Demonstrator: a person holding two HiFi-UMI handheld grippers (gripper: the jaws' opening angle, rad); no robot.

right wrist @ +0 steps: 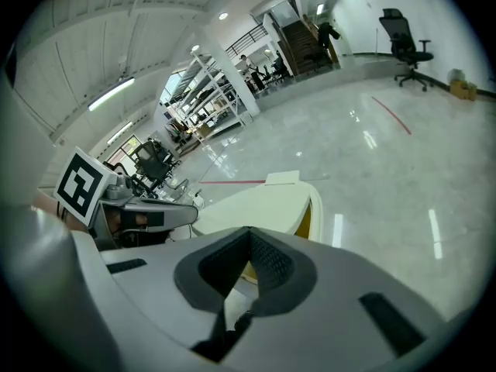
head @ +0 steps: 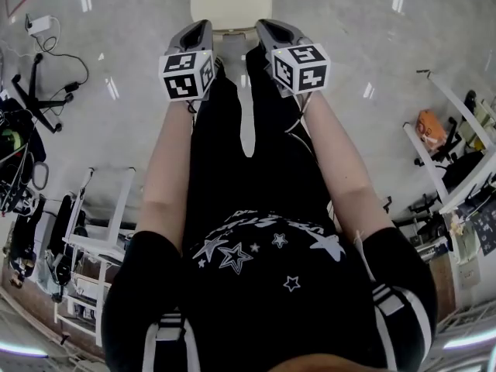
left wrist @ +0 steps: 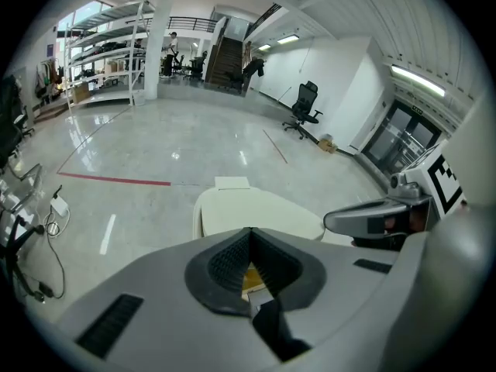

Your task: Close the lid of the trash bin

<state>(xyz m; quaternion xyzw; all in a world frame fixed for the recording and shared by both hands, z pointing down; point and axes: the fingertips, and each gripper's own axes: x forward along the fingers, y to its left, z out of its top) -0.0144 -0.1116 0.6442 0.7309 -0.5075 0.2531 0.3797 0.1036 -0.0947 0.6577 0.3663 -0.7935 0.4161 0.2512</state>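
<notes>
The trash bin's cream lid (head: 231,2) lies on the floor straight ahead of me, at the top of the head view. It fills the middle of the left gripper view (left wrist: 256,211) and of the right gripper view (right wrist: 256,208), where a yellow strip (right wrist: 306,222) shows under its right edge. My left gripper (head: 200,28) and right gripper (head: 267,28) hover side by side just short of the lid's near edge. Both are shut with nothing between the jaws. Each one shows in the other's view: the right gripper (left wrist: 372,217) and the left gripper (right wrist: 147,208). I cannot tell whether either touches the lid.
Cables and a power strip (head: 39,25) lie on the grey floor at the far left. A white rack (head: 97,239) stands at the lower left, and frames with an orange item (head: 432,129) at the right. An office chair (left wrist: 306,107) stands far off.
</notes>
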